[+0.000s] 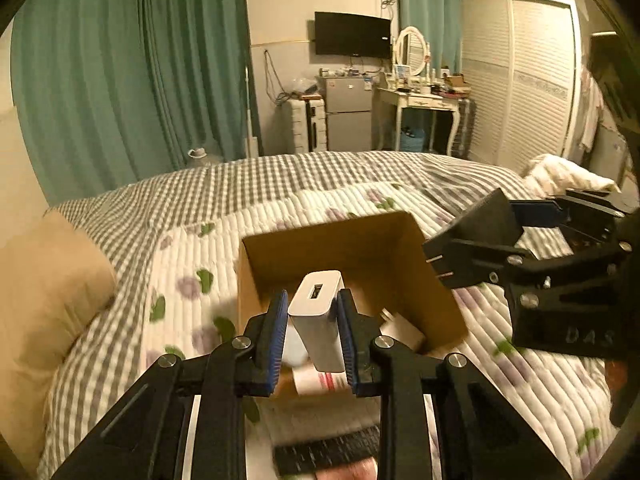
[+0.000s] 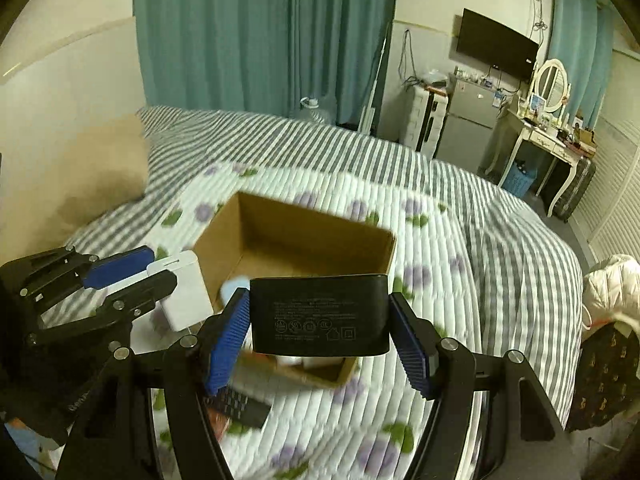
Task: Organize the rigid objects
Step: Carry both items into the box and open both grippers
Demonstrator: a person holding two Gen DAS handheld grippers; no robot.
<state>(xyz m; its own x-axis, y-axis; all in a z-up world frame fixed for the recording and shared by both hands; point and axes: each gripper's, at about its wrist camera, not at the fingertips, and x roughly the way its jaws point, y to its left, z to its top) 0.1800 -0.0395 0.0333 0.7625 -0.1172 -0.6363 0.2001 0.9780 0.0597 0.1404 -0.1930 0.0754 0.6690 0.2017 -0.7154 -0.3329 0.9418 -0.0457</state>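
Lengthwise between the clamped left tongs (image 1: 312,336), white charger (image 1: 318,316), port-end forward; black adapter (image 2: 320,314) crosswise in right tongs (image 2: 320,340).

Smooth white plastic on the power bank (image 1: 318,320), faintly glossy. Matt black plastic on the adapter (image 2: 320,314) (printed label). Plain brown cardboard for the box (image 2: 296,236). Quilted cloth on the bed cover (image 2: 440,248), ribbed, soft-looking.
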